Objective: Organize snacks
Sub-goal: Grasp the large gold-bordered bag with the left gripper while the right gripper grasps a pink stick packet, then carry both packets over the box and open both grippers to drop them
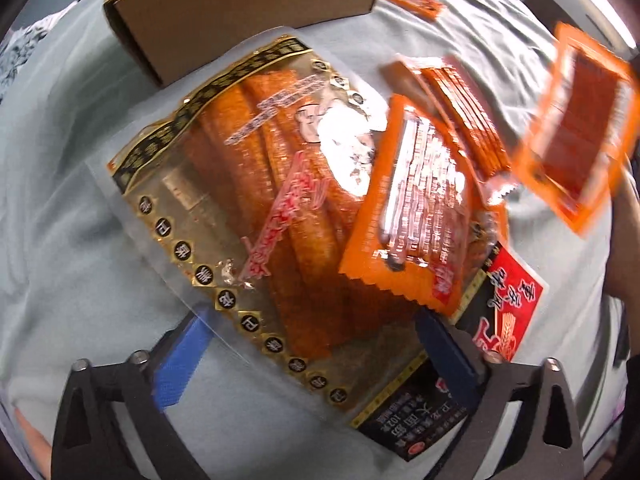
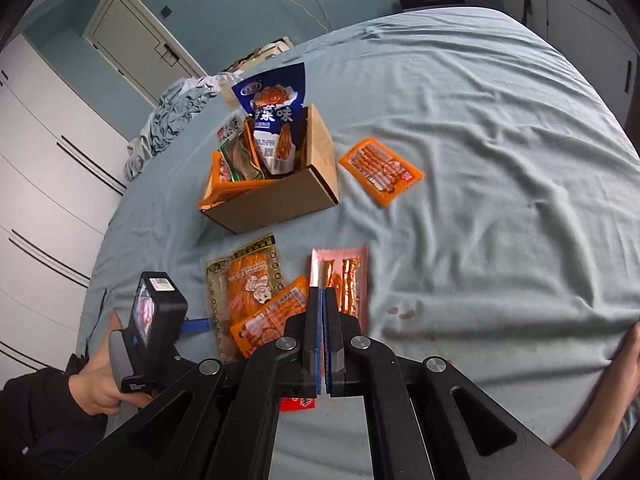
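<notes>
- The left gripper [image 1: 308, 356] points straight down at the bed, and its 2 fingers stand wide apart.
- Nothing is pinched between them. The near end of the big gold snack bag [image 1: 256, 208] lies flat on the sheet right between the blue pad [image 1: 180, 364] on the left and the dark pad on the right.
- I cannot tell if the pads touch the bag.
- A small orange packet [image 1: 416, 216] lies on top of the gold bag, on its right side.
- A pink packet [image 1: 452, 108] lies just past it on the right.
- The brown cardboard box [image 1: 240, 12] sits on the far side of the gold bag, close to it.
- The right gripper [image 2: 323, 340] has its 2 fingers pressed together, with nothing between them.
- It hangs above the sheet [image 2: 500, 128], on the near side of the snacks.
- In the right wrist view the box [image 2: 280, 196] is open and holds a tall blue bag [image 2: 272, 120] and more packets.
- 1 more orange packet [image 2: 380, 170] lies alone to the right of the box.
- A hand [image 2: 102, 380] in a black sleeve holds the left gripper's handle.
</notes>
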Action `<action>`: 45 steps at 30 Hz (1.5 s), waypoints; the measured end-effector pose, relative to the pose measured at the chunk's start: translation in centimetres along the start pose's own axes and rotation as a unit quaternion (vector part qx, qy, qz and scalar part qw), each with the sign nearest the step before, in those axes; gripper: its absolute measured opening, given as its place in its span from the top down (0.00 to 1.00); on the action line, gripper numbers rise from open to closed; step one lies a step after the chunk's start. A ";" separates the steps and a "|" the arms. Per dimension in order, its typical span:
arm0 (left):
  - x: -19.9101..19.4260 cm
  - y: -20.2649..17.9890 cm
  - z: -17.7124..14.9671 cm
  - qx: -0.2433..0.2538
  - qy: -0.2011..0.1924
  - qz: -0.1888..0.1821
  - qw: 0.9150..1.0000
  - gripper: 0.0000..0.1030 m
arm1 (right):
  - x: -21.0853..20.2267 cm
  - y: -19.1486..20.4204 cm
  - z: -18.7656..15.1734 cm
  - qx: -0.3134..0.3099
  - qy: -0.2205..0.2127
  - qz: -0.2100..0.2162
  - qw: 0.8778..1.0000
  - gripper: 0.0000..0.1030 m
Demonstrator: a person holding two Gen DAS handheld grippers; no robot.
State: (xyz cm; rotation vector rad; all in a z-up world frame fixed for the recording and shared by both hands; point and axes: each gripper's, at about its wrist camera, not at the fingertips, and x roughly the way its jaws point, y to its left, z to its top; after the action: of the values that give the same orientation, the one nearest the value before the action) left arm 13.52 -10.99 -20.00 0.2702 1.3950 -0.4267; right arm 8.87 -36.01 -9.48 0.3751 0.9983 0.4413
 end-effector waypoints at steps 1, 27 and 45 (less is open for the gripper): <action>-0.3 -0.2 -0.1 0.008 -0.003 -0.015 1.000 0.24 | 0.2 -0.1 -0.3 -0.003 0.003 -0.006 1.000 1.00; -16.1 5.3 0.7 -0.055 -0.111 -0.159 0.980 1.00 | 1.2 0.4 -0.6 -0.010 0.007 -0.019 1.000 1.00; -26.9 8.1 4.6 -0.097 -0.228 -0.182 0.952 1.00 | 0.9 0.0 -0.6 -0.003 0.004 -0.015 1.000 1.00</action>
State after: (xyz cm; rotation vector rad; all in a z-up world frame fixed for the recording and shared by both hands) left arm 18.05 -2.27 6.67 -0.2436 1.0165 -0.6074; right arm 8.76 -35.48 -10.41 0.3529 1.0094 0.4194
